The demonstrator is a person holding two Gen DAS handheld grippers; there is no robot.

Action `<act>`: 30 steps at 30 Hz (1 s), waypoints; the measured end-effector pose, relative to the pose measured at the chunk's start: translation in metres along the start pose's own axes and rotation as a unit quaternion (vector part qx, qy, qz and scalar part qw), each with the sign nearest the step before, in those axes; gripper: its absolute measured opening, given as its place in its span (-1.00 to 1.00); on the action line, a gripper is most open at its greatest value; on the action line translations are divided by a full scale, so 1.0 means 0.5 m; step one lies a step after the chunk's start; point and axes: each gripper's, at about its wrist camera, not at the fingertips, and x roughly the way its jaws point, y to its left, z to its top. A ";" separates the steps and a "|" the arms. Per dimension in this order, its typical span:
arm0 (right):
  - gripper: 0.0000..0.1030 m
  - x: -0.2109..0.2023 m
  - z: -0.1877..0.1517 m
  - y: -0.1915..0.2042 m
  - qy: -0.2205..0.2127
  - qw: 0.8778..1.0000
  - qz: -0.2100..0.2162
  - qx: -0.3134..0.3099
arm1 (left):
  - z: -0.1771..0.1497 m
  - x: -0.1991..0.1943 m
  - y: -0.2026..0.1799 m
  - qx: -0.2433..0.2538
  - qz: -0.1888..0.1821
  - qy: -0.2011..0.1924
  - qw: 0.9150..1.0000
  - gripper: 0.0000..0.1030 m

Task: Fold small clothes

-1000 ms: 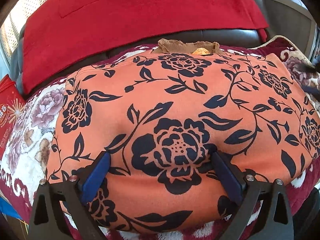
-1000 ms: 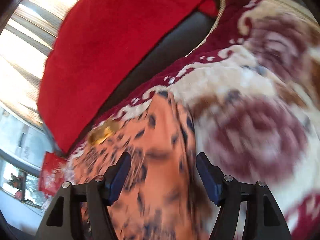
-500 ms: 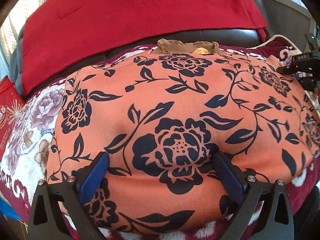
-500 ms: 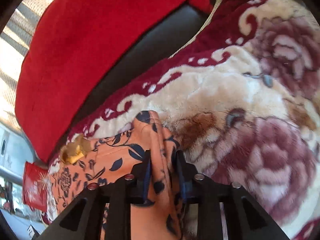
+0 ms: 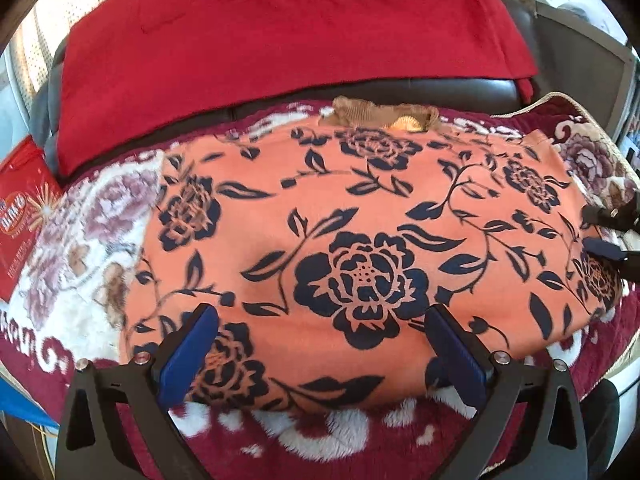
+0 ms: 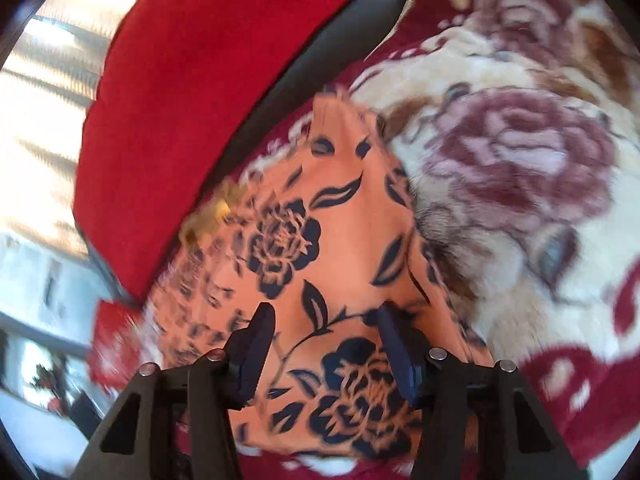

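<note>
An orange garment (image 5: 360, 220) printed with dark blue flowers lies spread flat on a plush floral blanket (image 5: 88, 232). Its brown ribbed collar (image 5: 384, 114) is at the far edge. My left gripper (image 5: 320, 320) hangs open over the near hem with only flat cloth under it. In the left wrist view my right gripper (image 5: 608, 232) shows at the garment's right edge. In the right wrist view the right gripper (image 6: 324, 320) is over the garment (image 6: 340, 220) with its jaws opening. The cloth lies flat between the pads, not pinched.
A red cloth (image 5: 280, 28) drapes over the dark leather sofa back (image 5: 460, 88) behind the garment. A red printed box (image 5: 20, 216) stands at the left. The blanket (image 6: 520, 152) reaches out to the right of the garment.
Half a second ago my right gripper was shut on a fold at the garment's right edge. It has let go, opened and shifted over the cloth. My left gripper has lifted slightly.
</note>
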 end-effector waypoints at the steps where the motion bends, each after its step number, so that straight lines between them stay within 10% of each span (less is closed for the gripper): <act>1: 0.19 -0.020 -0.006 0.012 -0.013 1.000 0.006 -0.007 | 0.000 -0.007 0.003 0.000 0.004 -0.006 1.000 1.00; 5: 0.56 -0.041 -0.049 0.038 -0.022 0.998 0.043 -0.038 | 0.002 -0.009 0.017 -0.027 -0.001 0.002 1.000 1.00; 7: 0.54 -0.013 -0.059 -0.003 0.008 1.000 -0.004 -0.009 | 0.001 -0.011 0.016 -0.031 -0.006 0.007 0.999 1.00; 24: 0.54 -0.086 -0.173 -0.117 -0.043 0.989 0.070 0.121 | 0.013 -0.014 0.019 -0.023 0.008 0.000 1.000 1.00; 27: 0.44 -0.062 -0.152 -0.121 -0.043 0.988 0.076 0.129 | 0.018 -0.011 0.021 -0.024 0.010 0.001 1.000 1.00; 30: -0.14 -0.021 -0.124 -0.092 -0.048 0.989 0.059 0.126 | 0.025 -0.005 0.022 -0.021 0.012 0.002 1.000 1.00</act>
